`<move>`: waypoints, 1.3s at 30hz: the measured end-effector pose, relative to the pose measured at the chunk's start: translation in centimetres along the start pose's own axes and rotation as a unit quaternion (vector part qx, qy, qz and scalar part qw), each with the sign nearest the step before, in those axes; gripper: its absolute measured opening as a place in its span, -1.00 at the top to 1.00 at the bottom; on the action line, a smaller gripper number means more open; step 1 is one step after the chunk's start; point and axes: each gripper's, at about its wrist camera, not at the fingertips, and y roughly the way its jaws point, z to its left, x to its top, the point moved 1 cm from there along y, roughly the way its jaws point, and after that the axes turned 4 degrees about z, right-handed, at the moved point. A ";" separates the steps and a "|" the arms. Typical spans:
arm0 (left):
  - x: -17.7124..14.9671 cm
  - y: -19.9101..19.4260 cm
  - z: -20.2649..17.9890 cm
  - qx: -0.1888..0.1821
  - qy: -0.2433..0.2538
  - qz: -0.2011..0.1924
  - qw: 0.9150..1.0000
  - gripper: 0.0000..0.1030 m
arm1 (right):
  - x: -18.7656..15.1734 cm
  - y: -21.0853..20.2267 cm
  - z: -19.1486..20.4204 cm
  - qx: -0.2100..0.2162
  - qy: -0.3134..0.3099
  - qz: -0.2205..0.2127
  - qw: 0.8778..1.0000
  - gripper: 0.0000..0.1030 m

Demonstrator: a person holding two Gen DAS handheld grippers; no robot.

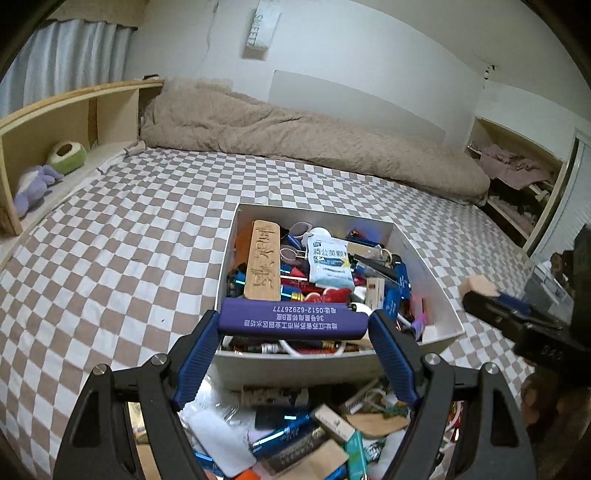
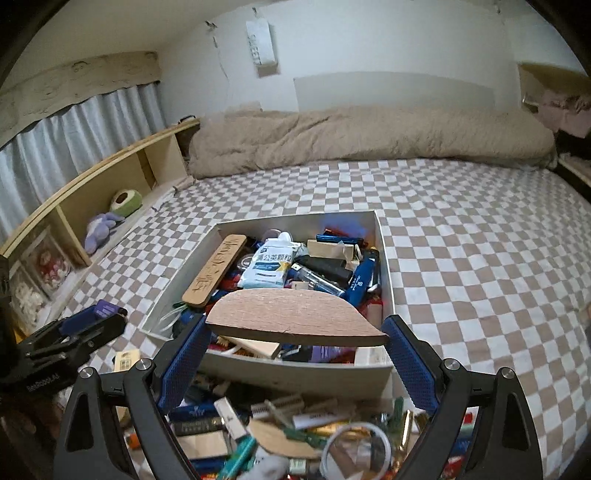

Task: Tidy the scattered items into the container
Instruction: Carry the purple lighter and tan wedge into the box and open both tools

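White printing is read upside down on the purple bar (image 1: 293, 317): "0512-62926777" after Chinese characters; "36" is made out in the line below it; "SWEETY" is read sideways on the white bag (image 1: 261, 27) hung on the wall; large Chinese characters are carved into the wooden plaque (image 1: 263, 261); blue Chinese characters are printed on the white sachet (image 2: 269, 266); small lettering on the black tongs arm (image 2: 44, 382) cannot be read.
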 end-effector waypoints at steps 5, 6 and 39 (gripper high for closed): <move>0.7 1.9 0.2 -0.003 -0.004 0.022 1.000 -0.58 | 0.9 3.6 -0.7 0.005 0.010 0.040 0.999 -0.82; 0.6 2.3 0.2 -0.005 -0.005 0.028 1.000 -0.58 | 0.9 4.3 -0.7 0.005 0.010 0.050 0.999 -0.82; -1.1 8.1 0.6 0.044 0.022 0.112 0.993 -0.58 | 0.3 11.4 -0.6 -0.064 -0.033 0.137 0.988 -0.83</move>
